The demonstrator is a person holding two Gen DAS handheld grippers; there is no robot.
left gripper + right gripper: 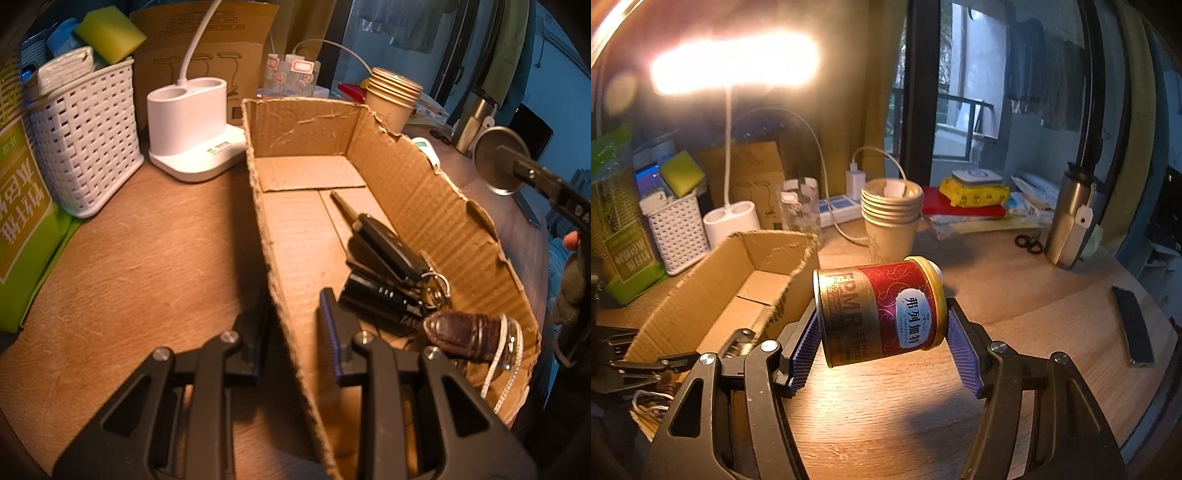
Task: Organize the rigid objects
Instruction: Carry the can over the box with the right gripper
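Observation:
An open cardboard box (436, 206) lies on the wooden desk. Inside it are a black car key with a key ring (388, 245), a black cylinder (380, 301) and a dark brown object with a white cord (461, 332). My left gripper (291, 321) is shut on the box's near left wall. My right gripper (882, 341) is shut on a red and gold tin can (879, 310), held on its side above the desk, right of the box (738, 280). The can's round end (498, 158) shows in the left wrist view beyond the box's right wall.
A white woven basket (85, 147) with sponges, a white desk lamp base (188, 125), stacked paper cups (890, 218), a steel flask (1069, 221), scissors (1028, 242), a black flat bar (1132, 325) and a green box (22, 206) stand around the desk.

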